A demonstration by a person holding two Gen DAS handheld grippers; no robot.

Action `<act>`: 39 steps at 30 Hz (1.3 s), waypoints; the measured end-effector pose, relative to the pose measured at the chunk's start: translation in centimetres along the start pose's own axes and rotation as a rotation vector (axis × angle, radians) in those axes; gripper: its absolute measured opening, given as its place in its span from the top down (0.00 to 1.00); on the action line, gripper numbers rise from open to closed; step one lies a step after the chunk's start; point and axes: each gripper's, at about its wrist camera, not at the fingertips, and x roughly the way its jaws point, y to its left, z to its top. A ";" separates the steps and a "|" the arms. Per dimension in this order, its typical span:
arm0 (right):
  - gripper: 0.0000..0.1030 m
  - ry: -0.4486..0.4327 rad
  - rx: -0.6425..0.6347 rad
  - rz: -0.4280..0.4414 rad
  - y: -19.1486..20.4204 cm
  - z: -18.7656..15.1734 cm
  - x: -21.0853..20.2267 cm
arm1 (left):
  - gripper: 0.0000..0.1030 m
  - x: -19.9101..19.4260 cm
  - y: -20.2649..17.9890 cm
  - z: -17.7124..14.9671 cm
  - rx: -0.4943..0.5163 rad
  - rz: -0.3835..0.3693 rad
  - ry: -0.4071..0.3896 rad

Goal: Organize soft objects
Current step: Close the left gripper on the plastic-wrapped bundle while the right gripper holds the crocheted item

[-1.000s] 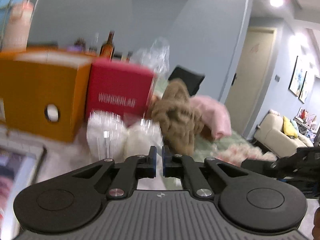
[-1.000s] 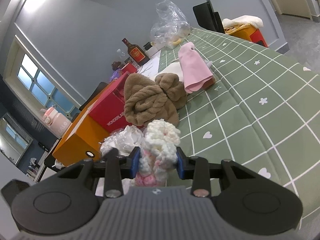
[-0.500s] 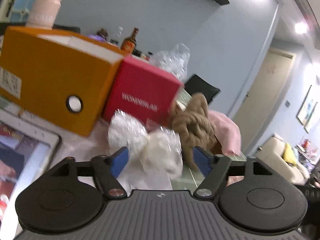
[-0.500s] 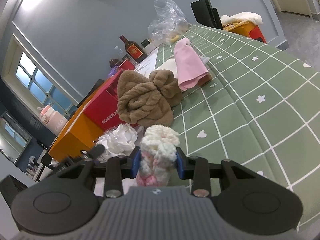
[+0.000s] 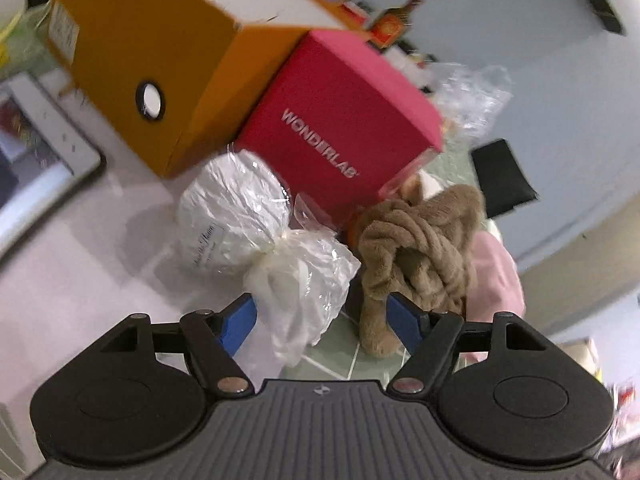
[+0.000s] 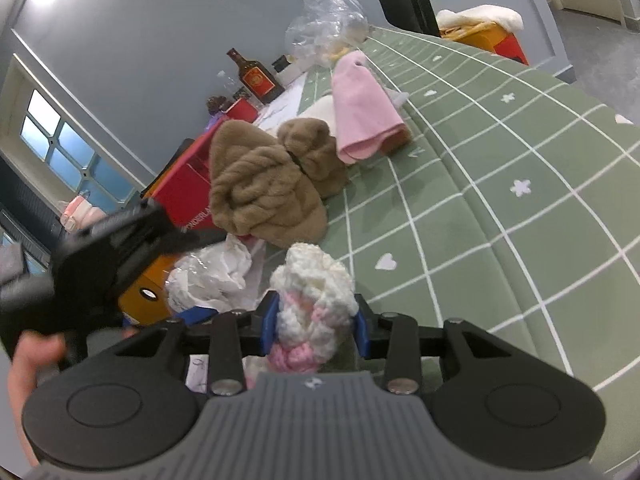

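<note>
Crocheted yarn piece [image 6: 312, 300] is pinched in the right tool [image 6: 314, 330] above the green tabletop [image 6: 500, 208]; the left tool [image 5: 320, 316] is spread around the cellophane-wrapped bundle [image 5: 280, 248], untouched. Crinkly film could be snagged or slip.

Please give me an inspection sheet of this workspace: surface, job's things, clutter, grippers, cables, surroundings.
Surface: green grid tablecloth.
Job's things: brown plush, pink cloth, white-pink knitted piece.
Clutter: orange box, red box, wrapped white bundle, bottle, clear bag.
Grippers: left gripper open, wrapper tail between its fingers; right gripper shut on the knitted piece.
Cables: nothing seen.
Surroundings: grey wall, window.
</note>
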 end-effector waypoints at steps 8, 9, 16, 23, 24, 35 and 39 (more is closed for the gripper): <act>0.62 0.016 0.002 0.027 -0.7 0.1 0.3 | 0.15 2.2 -0.1 0.8 -0.175 0.076 -0.047; 0.62 0.016 0.001 0.029 -0.7 0.1 0.3 | 0.15 2.4 -0.3 1.0 -0.162 0.077 -0.044; 0.62 0.013 0.003 0.040 -0.7 0.1 0.5 | 0.76 3.5 -0.6 1.1 -0.049 0.057 0.023; 0.63 0.009 0.003 0.034 -0.7 0.1 0.4 | 0.80 1.7 1.2 0.5 0.020 -0.010 0.047; 0.63 0.009 0.006 0.033 -0.6 0.1 0.4 | 0.81 1.5 1.3 0.5 0.055 -0.026 0.063; 0.63 -0.009 -0.012 -0.006 0.1 0.0 0.7 | 0.81 -1.2 2.9 0.0 0.418 -0.177 0.215; 0.63 -0.012 -0.027 -0.020 0.4 0.0 0.8 | 0.79 -1.9 3.5 -0.9 0.558 -0.222 0.223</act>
